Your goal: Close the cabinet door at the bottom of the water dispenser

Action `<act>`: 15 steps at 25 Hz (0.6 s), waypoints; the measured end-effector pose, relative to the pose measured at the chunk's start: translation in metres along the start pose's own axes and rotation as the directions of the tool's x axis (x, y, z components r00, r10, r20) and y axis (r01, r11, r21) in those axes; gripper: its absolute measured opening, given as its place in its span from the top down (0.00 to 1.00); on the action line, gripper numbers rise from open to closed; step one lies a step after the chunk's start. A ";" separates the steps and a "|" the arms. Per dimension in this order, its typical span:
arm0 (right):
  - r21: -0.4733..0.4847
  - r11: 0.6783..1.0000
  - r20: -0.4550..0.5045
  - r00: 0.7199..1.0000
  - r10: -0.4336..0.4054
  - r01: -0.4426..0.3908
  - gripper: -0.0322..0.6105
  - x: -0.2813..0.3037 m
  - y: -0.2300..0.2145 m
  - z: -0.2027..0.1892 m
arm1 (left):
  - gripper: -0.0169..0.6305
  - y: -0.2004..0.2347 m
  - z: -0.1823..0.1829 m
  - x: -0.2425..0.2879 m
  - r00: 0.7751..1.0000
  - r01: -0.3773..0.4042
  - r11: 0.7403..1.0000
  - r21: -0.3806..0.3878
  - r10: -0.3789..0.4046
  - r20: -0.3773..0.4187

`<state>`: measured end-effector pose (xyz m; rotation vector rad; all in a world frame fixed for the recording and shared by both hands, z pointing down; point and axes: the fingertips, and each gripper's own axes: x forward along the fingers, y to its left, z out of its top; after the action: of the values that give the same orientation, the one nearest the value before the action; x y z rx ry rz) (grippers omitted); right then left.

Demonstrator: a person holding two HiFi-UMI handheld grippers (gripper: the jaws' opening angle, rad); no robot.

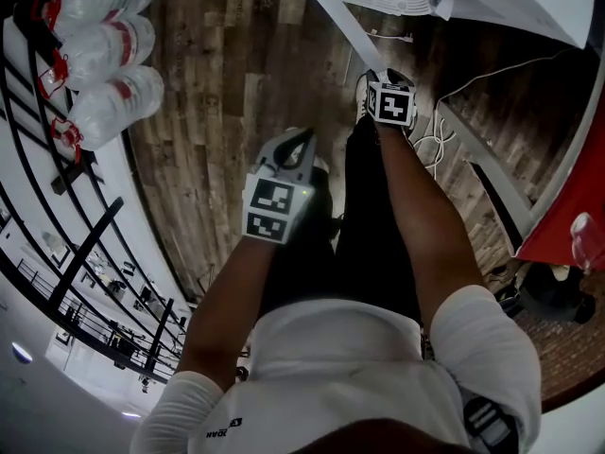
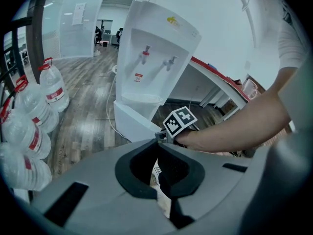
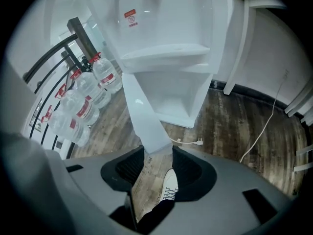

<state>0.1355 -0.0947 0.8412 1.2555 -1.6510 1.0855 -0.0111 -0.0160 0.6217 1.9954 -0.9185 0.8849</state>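
Note:
The white water dispenser [image 2: 156,58] stands ahead, and its bottom cabinet door [image 3: 144,116] swings out towards me. In the head view the door [image 1: 342,19] runs down to my right gripper [image 1: 386,76]. Seen from the right gripper view, my right gripper [image 3: 157,154] is open. The door's near end shows in the gap between its fingertips, and I cannot tell if they touch it. My left gripper [image 1: 304,136] hangs lower and to the left, away from the door. It is shut, with nothing held in it [image 2: 159,140].
Large water bottles [image 1: 109,64] lie on a black rack at the left. A white power cord [image 3: 264,126] trails over the wooden floor at the right. A white table leg [image 3: 234,48] stands beside the dispenser. My legs and a white shoe [image 3: 168,187] are below the grippers.

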 end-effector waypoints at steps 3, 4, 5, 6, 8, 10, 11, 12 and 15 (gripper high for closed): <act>-0.010 1.000 0.008 1.000 -0.013 0.013 0.65 0.000 -0.013 0.008 | 0.97 -0.002 0.006 0.005 1.000 0.007 1.000 0.014 -0.007 -0.006; -0.006 1.000 0.011 1.000 -0.017 0.017 0.65 0.000 -0.017 0.011 | 0.97 -0.002 0.008 0.006 1.000 0.008 1.000 0.017 -0.008 -0.007; 0.001 1.000 0.015 1.000 -0.019 0.019 0.65 0.000 -0.022 0.014 | 0.97 -0.002 0.010 0.008 1.000 0.008 1.000 0.018 -0.008 -0.007; 0.009 1.000 0.022 1.000 -0.019 0.019 0.65 0.000 -0.026 0.017 | 0.97 -0.002 0.012 0.009 1.000 0.008 1.000 0.017 -0.008 -0.007; 0.020 1.000 0.036 0.999 -0.025 0.024 0.66 0.001 -0.035 0.025 | 0.97 -0.002 0.016 0.011 1.000 0.008 1.000 0.016 -0.008 -0.006; 0.022 0.999 0.049 0.998 -0.035 0.034 0.66 0.001 -0.045 0.032 | 0.97 -0.003 0.018 0.013 1.000 0.010 1.000 0.019 -0.010 -0.007; 0.022 0.999 0.055 0.998 -0.039 0.038 0.67 0.001 -0.050 0.036 | 0.97 -0.004 0.018 0.015 1.000 0.011 1.000 0.020 -0.010 -0.008; 0.023 0.999 0.063 0.997 -0.042 0.041 0.67 0.002 -0.054 0.040 | 0.97 -0.005 0.018 0.016 1.000 0.010 1.000 0.020 -0.010 -0.010; 0.020 0.999 0.086 0.995 -0.045 0.043 0.72 0.004 -0.067 0.050 | 0.97 -0.008 0.018 0.020 1.000 0.012 1.000 0.027 -0.011 -0.017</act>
<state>0.1954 -0.1530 0.8393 1.3617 -1.6733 1.0344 0.0100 -0.0331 0.6265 2.0113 -0.8896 0.9106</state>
